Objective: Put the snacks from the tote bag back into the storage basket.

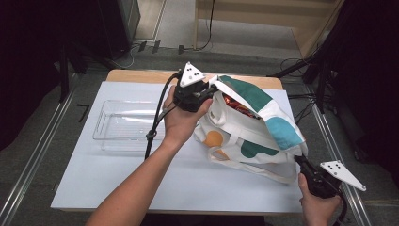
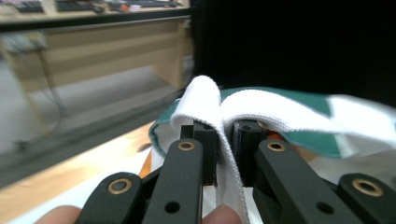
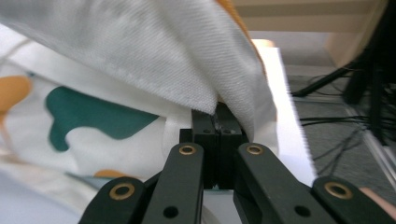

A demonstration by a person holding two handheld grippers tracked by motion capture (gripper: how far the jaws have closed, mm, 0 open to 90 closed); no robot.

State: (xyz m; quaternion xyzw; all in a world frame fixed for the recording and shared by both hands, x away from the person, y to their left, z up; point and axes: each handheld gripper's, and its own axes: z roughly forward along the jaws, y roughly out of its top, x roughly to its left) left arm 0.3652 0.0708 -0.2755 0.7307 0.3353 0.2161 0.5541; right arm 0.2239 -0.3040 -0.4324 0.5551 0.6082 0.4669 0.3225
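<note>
A white cloth tote bag with green, blue and orange patches lies on the table, its mouth held up at the back. Something red shows inside the mouth. My left gripper is shut on the bag's white strap at the top left rim; the strap is pinched between the jaws in the left gripper view. My right gripper is shut on the bag's bottom corner at the front right, where white fabric drapes over the closed jaws.
A clear plastic tray stands on the white tabletop to the left of the bag. Metal rails run along both sides of the table. A wooden desk and cables lie beyond the far edge.
</note>
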